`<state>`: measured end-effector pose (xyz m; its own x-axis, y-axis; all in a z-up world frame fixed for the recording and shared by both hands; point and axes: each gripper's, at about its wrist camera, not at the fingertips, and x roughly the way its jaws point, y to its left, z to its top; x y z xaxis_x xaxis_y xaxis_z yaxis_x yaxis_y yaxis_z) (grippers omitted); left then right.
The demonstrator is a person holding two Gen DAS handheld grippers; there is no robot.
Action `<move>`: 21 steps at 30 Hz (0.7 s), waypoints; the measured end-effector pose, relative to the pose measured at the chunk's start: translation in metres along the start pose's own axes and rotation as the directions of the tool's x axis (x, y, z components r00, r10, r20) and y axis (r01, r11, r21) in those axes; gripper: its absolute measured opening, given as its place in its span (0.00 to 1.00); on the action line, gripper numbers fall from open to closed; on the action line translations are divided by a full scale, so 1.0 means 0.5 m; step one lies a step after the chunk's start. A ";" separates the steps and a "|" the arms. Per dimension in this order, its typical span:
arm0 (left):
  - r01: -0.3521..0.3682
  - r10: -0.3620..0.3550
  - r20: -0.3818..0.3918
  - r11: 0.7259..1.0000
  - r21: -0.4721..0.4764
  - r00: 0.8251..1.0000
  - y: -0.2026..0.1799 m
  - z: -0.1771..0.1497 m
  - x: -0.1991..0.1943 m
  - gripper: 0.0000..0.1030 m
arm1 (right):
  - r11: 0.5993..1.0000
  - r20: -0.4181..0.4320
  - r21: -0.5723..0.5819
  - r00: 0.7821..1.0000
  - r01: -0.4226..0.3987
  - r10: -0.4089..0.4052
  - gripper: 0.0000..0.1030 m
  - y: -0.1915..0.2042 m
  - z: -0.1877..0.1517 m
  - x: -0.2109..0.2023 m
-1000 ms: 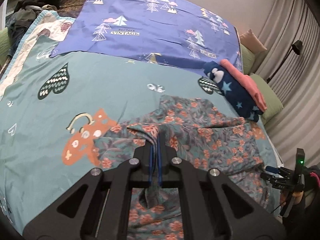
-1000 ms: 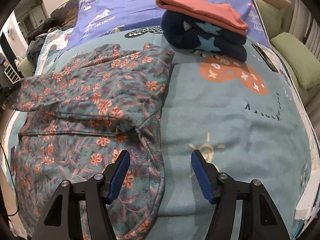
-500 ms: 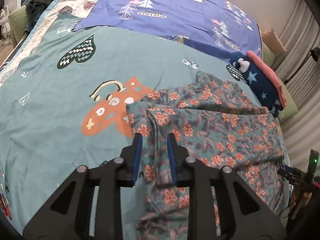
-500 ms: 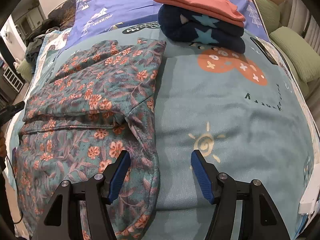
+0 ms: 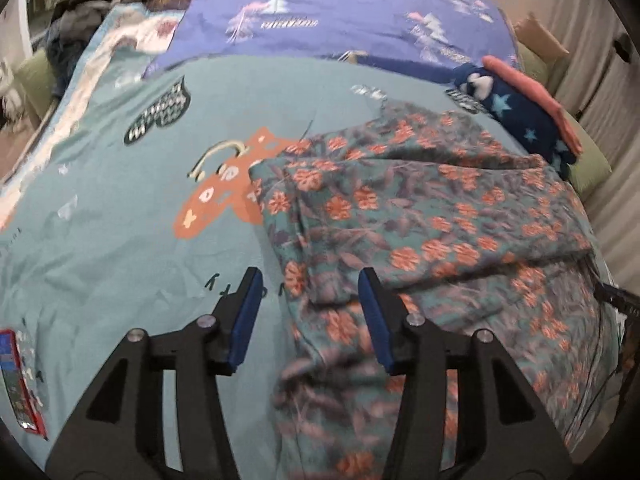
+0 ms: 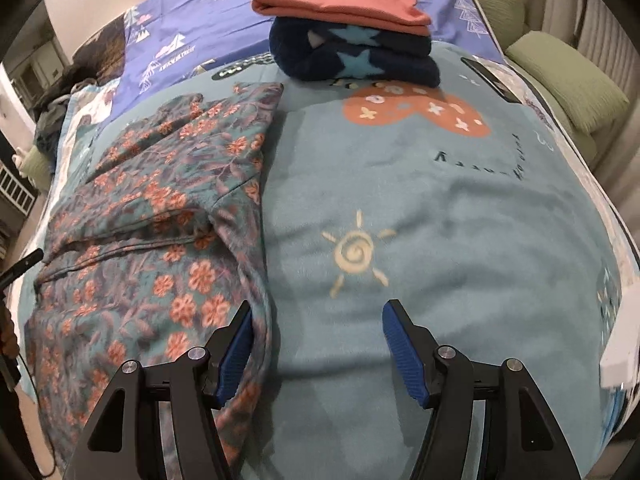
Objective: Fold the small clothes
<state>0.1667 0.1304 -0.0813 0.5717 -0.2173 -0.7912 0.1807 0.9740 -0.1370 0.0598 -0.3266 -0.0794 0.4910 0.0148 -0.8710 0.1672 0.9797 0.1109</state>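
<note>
Floral teal fleece garment (image 5: 420, 216), half folded on teal fleece blanket (image 6: 440, 208); blanket lettering unreadable. Left hand-held gripper (image 5: 310, 316) jaws just opened, apart over garment edge, nothing clamped. Right hand-held gripper (image 6: 316, 350) apart, empty, beside garment.

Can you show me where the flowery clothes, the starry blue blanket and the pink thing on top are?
flowery clothes (image 6: 160, 208): right wrist view, folded upper layer.
starry blue blanket (image 6: 352, 60): right wrist view, front side near a star.
pink thing (image 6: 340, 6): right wrist view, top surface.

Teal floral garment (image 5: 420, 216), orange blossoms, partly folded, upper layer doubled over, spread flat under and beyond left gripper (image 5: 308, 316), left of right gripper (image 6: 318, 350)
</note>
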 end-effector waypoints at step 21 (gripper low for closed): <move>0.014 -0.027 0.130 0.994 0.105 0.991 -0.067 0.046 -0.089 0.66 | 0.964 0.082 -0.233 0.985 -0.130 0.152 0.63 0.139 0.038 -0.090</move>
<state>0.1533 0.1062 -0.0279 0.6660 -0.2506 -0.7026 0.2715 0.9587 -0.0845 0.0657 -0.2631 -0.0233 0.5789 0.1473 -0.8020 -0.1020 0.9889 0.1080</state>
